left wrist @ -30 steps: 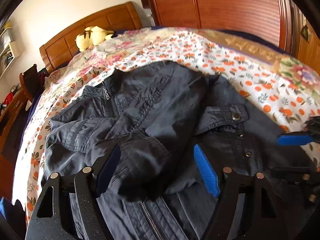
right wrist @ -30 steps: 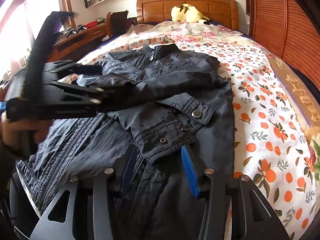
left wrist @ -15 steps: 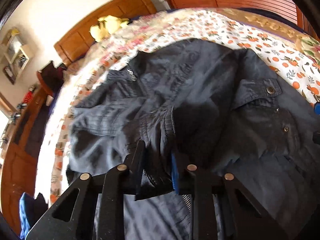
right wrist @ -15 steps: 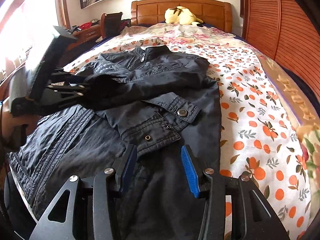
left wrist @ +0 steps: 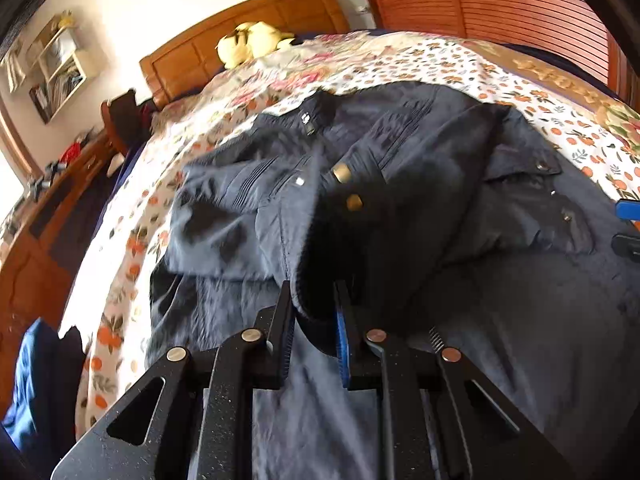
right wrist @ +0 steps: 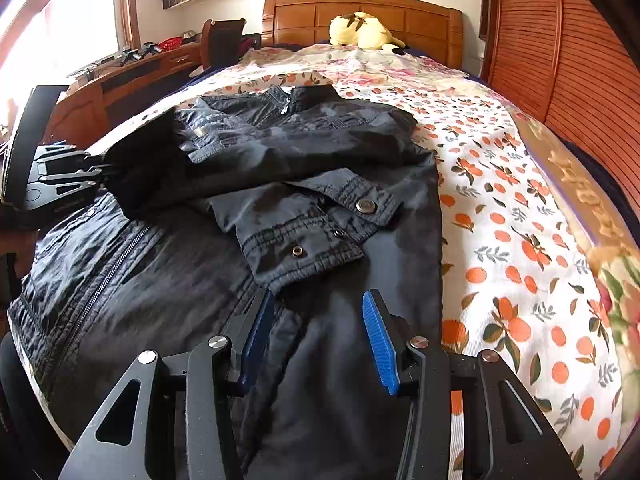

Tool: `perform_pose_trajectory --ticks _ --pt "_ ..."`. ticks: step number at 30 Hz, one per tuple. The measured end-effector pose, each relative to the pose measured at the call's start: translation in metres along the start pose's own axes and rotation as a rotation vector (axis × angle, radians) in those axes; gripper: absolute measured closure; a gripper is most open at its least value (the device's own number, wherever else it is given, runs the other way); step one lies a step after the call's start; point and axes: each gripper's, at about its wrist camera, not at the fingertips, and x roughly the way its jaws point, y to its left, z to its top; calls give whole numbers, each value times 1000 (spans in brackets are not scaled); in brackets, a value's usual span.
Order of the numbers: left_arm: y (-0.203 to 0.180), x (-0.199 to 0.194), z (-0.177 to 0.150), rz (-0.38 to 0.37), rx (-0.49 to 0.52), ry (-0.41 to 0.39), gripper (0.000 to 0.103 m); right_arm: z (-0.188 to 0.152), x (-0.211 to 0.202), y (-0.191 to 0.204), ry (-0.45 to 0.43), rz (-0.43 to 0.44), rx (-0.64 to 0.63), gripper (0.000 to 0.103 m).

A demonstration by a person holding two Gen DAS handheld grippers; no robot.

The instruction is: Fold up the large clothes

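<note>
My left gripper is closing on the cuff of the dark navy zip-up jacket spread on the orange-flowered bed; my right gripper hovers half-spread, empty, sleeve cuff at twelve o'clock.

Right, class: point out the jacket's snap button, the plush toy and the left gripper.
Snap button [right wrist: 366, 205], right wrist view: centre of the metal stud on the cuff.
Plush toy [right wrist: 360, 30], right wrist view: middle of its yellow body.
Left gripper [left wrist: 314, 300], left wrist view: between the fingertips, jaws closing on jacket fabric.
</note>
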Motion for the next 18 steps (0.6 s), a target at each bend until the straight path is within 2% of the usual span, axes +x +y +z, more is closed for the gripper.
perform_pose_trajectory --ticks 4,8,12,13,14,18 --pt "13 -1 -11 14 -21 14 84 -3 -3 -3 -7 -7 13 55" --pt "22 -13 -20 28 -36 -7 84 -2 -5 -4 -21 -6 27 55" --pt "36 -27 -26 -8 -89 -35 83 0 -3 -2 -27 -10 25 55" --pt "39 -30 -27 -12 -101 -42 78 0 -2 -1 -28 -11 23 55" --pt "43 -32 -28 -22 -112 -52 63 1 -1 1 -28 -12 19 55" --pt "50 -37 -34 -59 -144 -75 41 2 0 7 -32 -15 2 55"
